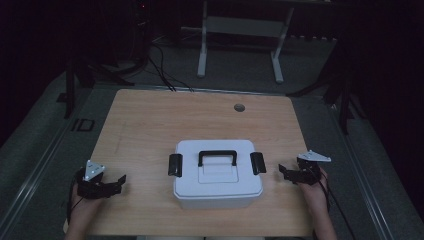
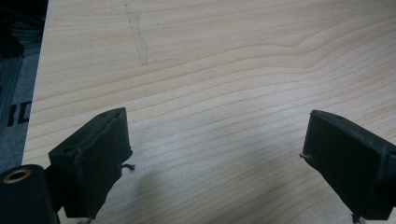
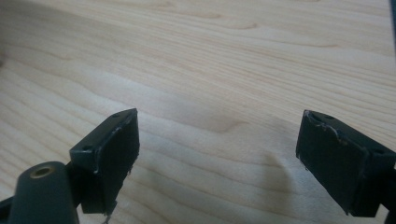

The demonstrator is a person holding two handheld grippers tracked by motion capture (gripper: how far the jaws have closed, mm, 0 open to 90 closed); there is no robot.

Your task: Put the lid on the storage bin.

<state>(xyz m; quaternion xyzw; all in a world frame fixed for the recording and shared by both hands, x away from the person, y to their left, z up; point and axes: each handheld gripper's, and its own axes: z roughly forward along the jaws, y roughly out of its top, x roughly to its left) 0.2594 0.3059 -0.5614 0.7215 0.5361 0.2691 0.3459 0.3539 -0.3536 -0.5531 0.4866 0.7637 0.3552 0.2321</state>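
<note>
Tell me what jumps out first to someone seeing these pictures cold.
The white lidded box stands out first: it sits closed at the near middle of the wooden table, with a black handle on its lid and a black latch at each side. Flanking it and apart from it, the left gripper and right gripper are held at the table's near corners, both with jaws spread wide over bare wood.

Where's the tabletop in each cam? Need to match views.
High view: tabletop mid-frame, box on it, left gripper and right gripper open near its near corners.
Left gripper view: wood across the frame, table edge at far left, behind the spread fingers.
Right gripper view: wood across the frame, behind the spread fingers.
Shared landmark: pale wood grain.
</note>
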